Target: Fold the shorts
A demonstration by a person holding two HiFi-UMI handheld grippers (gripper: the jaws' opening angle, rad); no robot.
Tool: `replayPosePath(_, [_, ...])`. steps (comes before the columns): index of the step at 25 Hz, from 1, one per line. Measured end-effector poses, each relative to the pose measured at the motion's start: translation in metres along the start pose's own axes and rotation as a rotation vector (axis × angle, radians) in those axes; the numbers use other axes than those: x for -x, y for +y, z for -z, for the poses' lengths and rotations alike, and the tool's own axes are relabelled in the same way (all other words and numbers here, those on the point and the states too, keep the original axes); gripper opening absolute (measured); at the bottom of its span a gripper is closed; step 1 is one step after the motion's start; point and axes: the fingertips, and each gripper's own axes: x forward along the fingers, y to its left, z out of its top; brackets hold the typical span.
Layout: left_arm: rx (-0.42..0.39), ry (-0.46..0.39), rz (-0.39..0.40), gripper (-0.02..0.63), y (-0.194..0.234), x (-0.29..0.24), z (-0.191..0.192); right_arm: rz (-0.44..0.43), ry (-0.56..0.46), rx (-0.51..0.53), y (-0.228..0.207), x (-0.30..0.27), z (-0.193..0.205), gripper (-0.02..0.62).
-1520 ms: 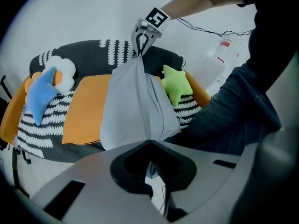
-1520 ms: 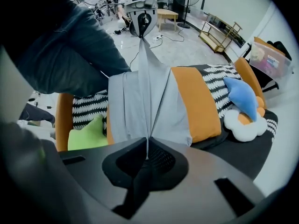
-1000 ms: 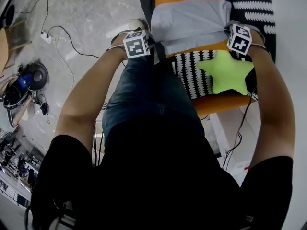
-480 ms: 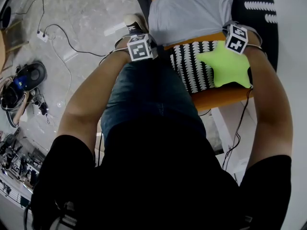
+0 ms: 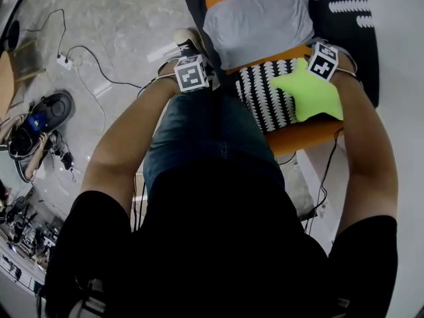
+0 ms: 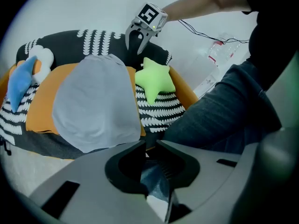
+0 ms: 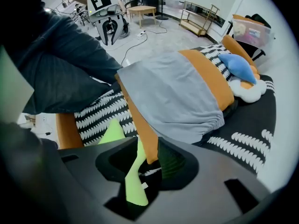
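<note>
Orange padding (image 5: 306, 135) carries a black cover with white zigzag print (image 5: 264, 97), and on it lie the grey shorts (image 5: 258, 25), one pair, folded flat into a smooth block with the waistband on the far side. A second ago both grippers stood at the near corners of the shorts. Now they have drawn back toward the person and the shorts lie free on the padding, touched by neither.

Three cushions share the bed. One green star (image 5: 311, 95) is just in front of the shorts, and one blue cushion (image 7: 238, 63) and one white cushion (image 7: 248, 90) are at the far end.

The person's denim-clad leg (image 5: 205, 134) stands against the bed's near edge and fills the space below the left gripper (image 6: 150, 147). Its jaws have just been opening and now stand slightly apart, with only the denim showing through the gap. The right gripper (image 7: 147, 146) has also just been opening. Its jaws stand apart above the star's edge, pressing on nothing.
</note>
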Motion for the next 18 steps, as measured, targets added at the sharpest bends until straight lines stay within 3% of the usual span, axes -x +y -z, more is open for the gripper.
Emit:
replayPosePath(9, [0.055, -0.053, -0.054, 0.086, 0.017, 0.088, -0.040, 0.103, -0.151, -0.153, 0.000, 0.084, -0.021, 0.149])
replayPosePath(18, [0.021, -0.102, -0.159, 0.098, 0.033, 0.178, -0.098, 0.182, -0.350, -0.467, -0.005, 0.183, -0.020, 0.175])
